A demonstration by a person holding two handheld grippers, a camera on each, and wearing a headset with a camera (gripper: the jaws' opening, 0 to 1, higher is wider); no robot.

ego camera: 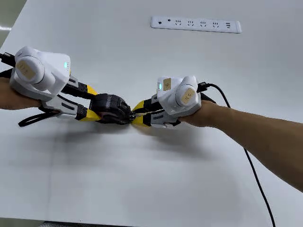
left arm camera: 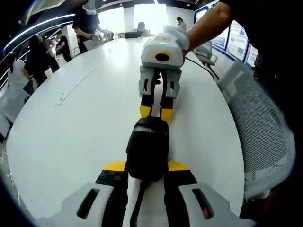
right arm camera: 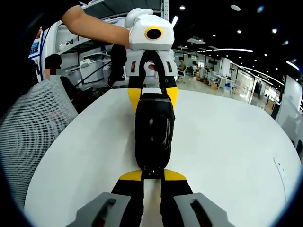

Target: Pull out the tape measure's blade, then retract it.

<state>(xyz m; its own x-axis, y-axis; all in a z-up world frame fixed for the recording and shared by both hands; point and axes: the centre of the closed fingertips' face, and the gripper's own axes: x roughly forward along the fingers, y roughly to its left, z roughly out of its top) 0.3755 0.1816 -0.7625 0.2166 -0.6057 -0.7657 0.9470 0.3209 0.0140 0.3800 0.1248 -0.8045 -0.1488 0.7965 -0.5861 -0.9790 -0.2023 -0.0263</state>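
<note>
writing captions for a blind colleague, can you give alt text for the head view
Two hand-held grippers meet over a white table: the left gripper clamps a black tape measure, the right gripper pinches its front end, no blade drawn out. A power strip lies farther back.

White table [ego camera: 142,179]: 1 white power strip [ego camera: 196,24] far side (sockets up), 1 black cable [ego camera: 260,189] at right.

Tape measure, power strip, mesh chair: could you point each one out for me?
tape measure [ego camera: 110,107], head view, top of its black case.
power strip [ego camera: 195,23], head view, middle of its white body.
mesh chair [left arm camera: 265,132], left gripper view, its mesh back.
</note>
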